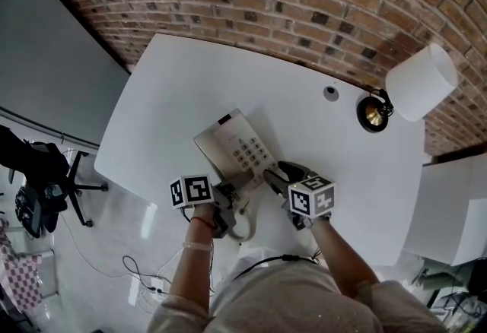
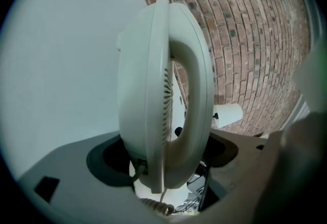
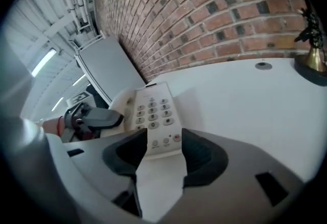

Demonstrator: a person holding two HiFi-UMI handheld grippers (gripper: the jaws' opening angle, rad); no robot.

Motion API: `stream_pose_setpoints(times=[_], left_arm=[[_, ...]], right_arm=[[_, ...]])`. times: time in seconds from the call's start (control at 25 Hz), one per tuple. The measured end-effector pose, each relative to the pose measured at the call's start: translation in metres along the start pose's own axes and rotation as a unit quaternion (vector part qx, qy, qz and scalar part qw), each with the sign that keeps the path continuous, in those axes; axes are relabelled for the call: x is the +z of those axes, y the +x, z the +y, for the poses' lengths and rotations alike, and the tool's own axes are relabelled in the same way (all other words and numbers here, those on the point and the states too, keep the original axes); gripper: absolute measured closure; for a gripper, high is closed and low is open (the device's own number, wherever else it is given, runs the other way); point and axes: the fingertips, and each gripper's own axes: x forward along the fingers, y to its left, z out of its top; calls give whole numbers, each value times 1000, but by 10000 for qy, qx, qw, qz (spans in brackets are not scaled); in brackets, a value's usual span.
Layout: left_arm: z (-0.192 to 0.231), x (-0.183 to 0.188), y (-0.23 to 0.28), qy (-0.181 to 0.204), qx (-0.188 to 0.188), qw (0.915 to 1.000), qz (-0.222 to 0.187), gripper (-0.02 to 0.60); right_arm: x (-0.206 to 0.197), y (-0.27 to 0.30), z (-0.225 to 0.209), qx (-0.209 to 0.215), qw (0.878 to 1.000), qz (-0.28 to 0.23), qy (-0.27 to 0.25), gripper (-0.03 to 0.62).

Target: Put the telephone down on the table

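The cream telephone [image 1: 236, 147], keypad up and handset on its left side, is over the near middle of the white table [image 1: 183, 73]; I cannot tell whether it rests flat. My left gripper [image 1: 228, 196] holds its near-left end. In the left gripper view the telephone [image 2: 163, 90] stands edge-on and both pads of the left gripper [image 2: 168, 159] press its sides. My right gripper [image 1: 278, 176] is at the near-right corner. In the right gripper view the telephone's [image 3: 153, 115] near edge lies between the spread pads of my right gripper [image 3: 163, 154], which stands open.
A table lamp with a white shade [image 1: 420, 82] and a brass base [image 1: 373, 113] stands at the far right, next to a cable grommet [image 1: 330, 93]. The coiled cord [image 2: 156, 207] hangs off the near edge. A brick wall runs behind. An office chair [image 1: 46, 179] stands on the floor at the left.
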Motion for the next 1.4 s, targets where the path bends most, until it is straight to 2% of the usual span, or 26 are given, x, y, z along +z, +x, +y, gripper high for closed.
stream_pose_setpoints(times=[0.24, 0.4, 0.52, 0.6, 0.76, 0.92, 0.96, 1.04, 1.12, 1.2, 1.32, 1.4], left_arm=[[-2, -3, 1, 147, 269, 9994, 145, 202], [1, -3, 0, 185, 229, 9996, 53, 202], [6, -3, 0, 253, 357, 9990, -47, 200], [9, -2, 2, 445, 582, 9973, -94, 193], [16, -5, 5, 1073, 1157, 9875, 13, 189], [17, -4, 6, 1266, 1261, 9839, 8, 186], [16, -4, 6, 1296, 1250, 9837, -5, 186], [15, -4, 6, 1341, 1225, 9834, -29, 186], [15, -2, 6, 1371, 1221, 9830, -45, 186], [15, -2, 5, 1361, 1247, 9828, -38, 186], [17, -7, 4, 1268, 1347, 9827, 84, 184], [17, -9, 4, 1210, 1478, 9814, 177, 184]], right_arm=[[5, 13, -21, -193, 9997, 103, -72, 441], [4, 17, -20, -137, 9998, 153, -77, 448], [3, 18, -18, -85, 9997, 206, -67, 448], [2, 18, -19, -66, 9997, 218, -51, 448], [2, 18, -19, -34, 9998, 217, 28, 448], [1, 19, -21, -30, 9997, 218, 50, 448], [3, 17, -21, -22, 9998, 145, 96, 450], [19, 11, -18, 127, 9990, -242, 360, 510], [42, 8, -7, 453, 9959, -582, 528, 496], [51, 16, 4, 496, 9981, -357, -8, 482], [34, 30, 0, -22, 9925, 420, -1150, 487], [24, 33, -3, -208, 9871, 662, -1443, 526]])
